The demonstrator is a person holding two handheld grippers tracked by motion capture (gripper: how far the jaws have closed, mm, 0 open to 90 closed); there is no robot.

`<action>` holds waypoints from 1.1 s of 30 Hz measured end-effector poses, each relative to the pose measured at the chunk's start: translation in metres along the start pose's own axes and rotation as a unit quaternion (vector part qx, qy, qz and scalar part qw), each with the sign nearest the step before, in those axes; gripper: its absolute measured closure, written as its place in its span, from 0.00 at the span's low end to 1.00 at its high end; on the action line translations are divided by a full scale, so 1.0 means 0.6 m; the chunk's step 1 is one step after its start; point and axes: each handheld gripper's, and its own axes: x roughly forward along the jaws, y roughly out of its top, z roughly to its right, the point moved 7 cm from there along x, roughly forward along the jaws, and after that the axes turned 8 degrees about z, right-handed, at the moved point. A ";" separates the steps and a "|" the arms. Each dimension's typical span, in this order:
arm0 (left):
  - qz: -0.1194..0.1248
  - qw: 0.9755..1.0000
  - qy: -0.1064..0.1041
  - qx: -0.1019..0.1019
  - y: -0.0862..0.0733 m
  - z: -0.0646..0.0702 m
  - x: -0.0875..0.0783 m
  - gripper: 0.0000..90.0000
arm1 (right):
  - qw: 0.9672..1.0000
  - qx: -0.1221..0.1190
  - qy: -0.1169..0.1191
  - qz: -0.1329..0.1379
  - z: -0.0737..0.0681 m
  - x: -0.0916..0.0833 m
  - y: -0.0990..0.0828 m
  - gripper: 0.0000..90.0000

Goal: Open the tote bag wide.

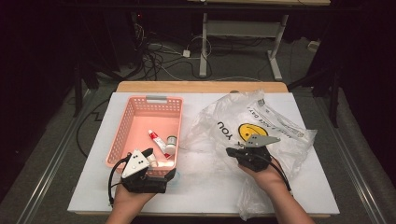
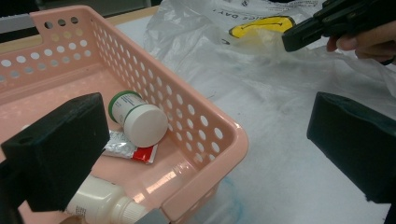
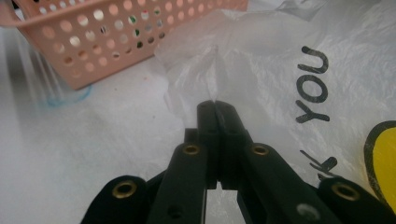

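The right hand-held gripper (image 3: 215, 105) has its jaws pressed together, pinching a fold of the clear plastic bag (image 3: 261, 60) printed with "YOU" and a yellow smiley. The bag lies crumpled over the right half of the white bench (image 1: 205, 186), its edge reaching almost to the basket.

The left hand-held gripper (image 2: 205, 140) is spread wide and holds nothing, its two black jaws straddling the near right corner of the pink perforated basket (image 2: 205, 126), one inside and one over the bench outside.

Inside the basket, a white-capped jar with a green band (image 2: 137, 119) lies on its side, resting on a red and white tube (image 2: 130, 150). A white bottle (image 2: 105, 203) lies below the left jaw, near the basket's front wall.
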 end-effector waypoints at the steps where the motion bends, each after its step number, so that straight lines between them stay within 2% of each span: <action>1: 0.000 1.000 0.000 0.000 0.000 0.000 0.000 0.00 | 1.000 -0.004 -0.003 0.005 0.001 -0.003 0.004 1.00; 16: 0.000 1.000 0.001 0.000 0.000 -0.003 0.001 0.00 | 0.996 -0.011 -0.024 0.081 0.013 -0.059 0.070 1.00; 24: 0.001 1.000 0.004 -0.002 0.000 -0.007 -0.001 0.00 | 0.994 -0.022 -0.033 0.103 0.012 -0.072 0.112 1.00; 29: 0.004 1.000 0.006 -0.004 0.002 -0.011 -0.005 0.00 | 0.992 -0.023 -0.036 0.120 0.009 -0.078 0.136 1.00; 33: 0.002 1.000 0.008 -0.008 0.001 -0.018 -0.010 0.00 | 0.988 -0.017 -0.033 0.147 0.007 -0.089 0.144 1.00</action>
